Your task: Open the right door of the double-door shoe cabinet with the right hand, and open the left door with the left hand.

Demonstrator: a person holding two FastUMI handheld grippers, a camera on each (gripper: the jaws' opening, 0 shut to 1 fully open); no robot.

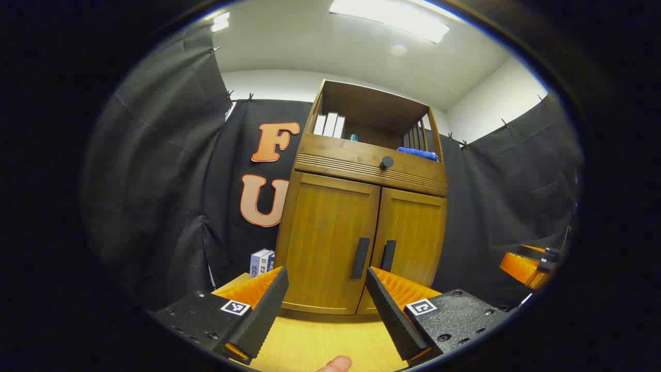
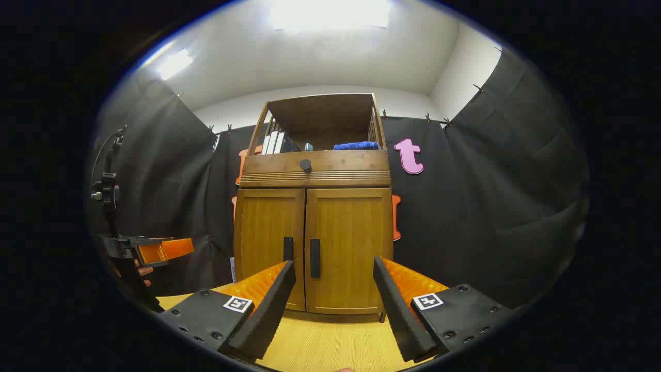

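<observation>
Right gripper view: the cabinet [image 2: 315,206] stood at frame centre on a pale wood floor [image 2: 330,343], both doors closed. The right door [image 2: 348,248] and left door [image 2: 268,243] met at a centre seam, each with a dark vertical handle beside it: right handle [image 2: 315,258], left handle [image 2: 288,249]. The right gripper [image 2: 334,287] sat at the bottom of the frame, fingers spread wide, nothing between them, short of the cabinet. The other gripper showed at the left edge of this view, held by a hand.

In the left gripper view the cabinet stood just right of centre, tilted by the lens. The left gripper [image 1: 326,292] was at the bottom of the frame, also spread wide and empty, apart from the doors.

Step in hand, as judged: approach; neither door yet touched. Next move likely calls for the right gripper to advance, line its fingers either side of the right handle, close on it and pull outward along the hinge arc; the left then does the same on its handle.

Above the doors: a drawer with a round knob [image 2: 305,165], and an open shelf with a blue cloth [image 2: 356,145] and pale books [image 2: 272,142].

Writing: square coded markers on the gripper bodies; boxes [image 1: 261,262] at lower left of the cabinet carry print too small to read. No brand legible.
</observation>
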